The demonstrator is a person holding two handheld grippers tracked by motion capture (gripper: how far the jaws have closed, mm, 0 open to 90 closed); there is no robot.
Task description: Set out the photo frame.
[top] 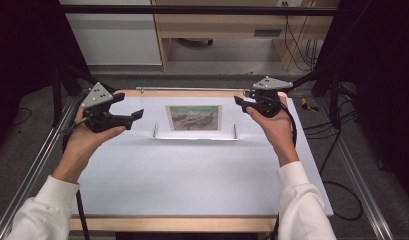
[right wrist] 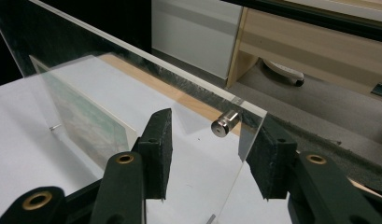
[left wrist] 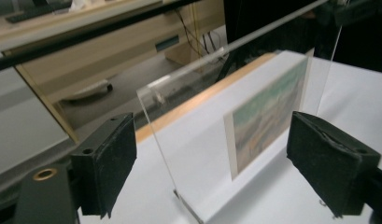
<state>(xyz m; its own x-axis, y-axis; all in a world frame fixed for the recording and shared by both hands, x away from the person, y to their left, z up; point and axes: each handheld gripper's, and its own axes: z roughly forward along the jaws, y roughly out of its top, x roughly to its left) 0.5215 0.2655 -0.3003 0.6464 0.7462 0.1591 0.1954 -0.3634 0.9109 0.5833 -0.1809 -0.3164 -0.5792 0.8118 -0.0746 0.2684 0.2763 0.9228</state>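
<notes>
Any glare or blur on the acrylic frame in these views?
High view: the acrylic frame is sharp, a bright strip along its base. Left gripper view: the print is soft and smeared, the pane's edge glinting. Right gripper view: the metal standoff is crisp, with faint reflections across the pane.

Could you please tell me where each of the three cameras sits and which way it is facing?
High view: above the person's side, looking forward and down on the table; both forearms, the left gripper and the right gripper show.
Left gripper view: rides the left gripper, looking along its open jaws at one end of the clear picture frame.
Right gripper view: rides the right gripper, looking along its jaws, which straddle the frame's other end by a metal stud.
Shared: all three show the frame and the picture in it.
</notes>
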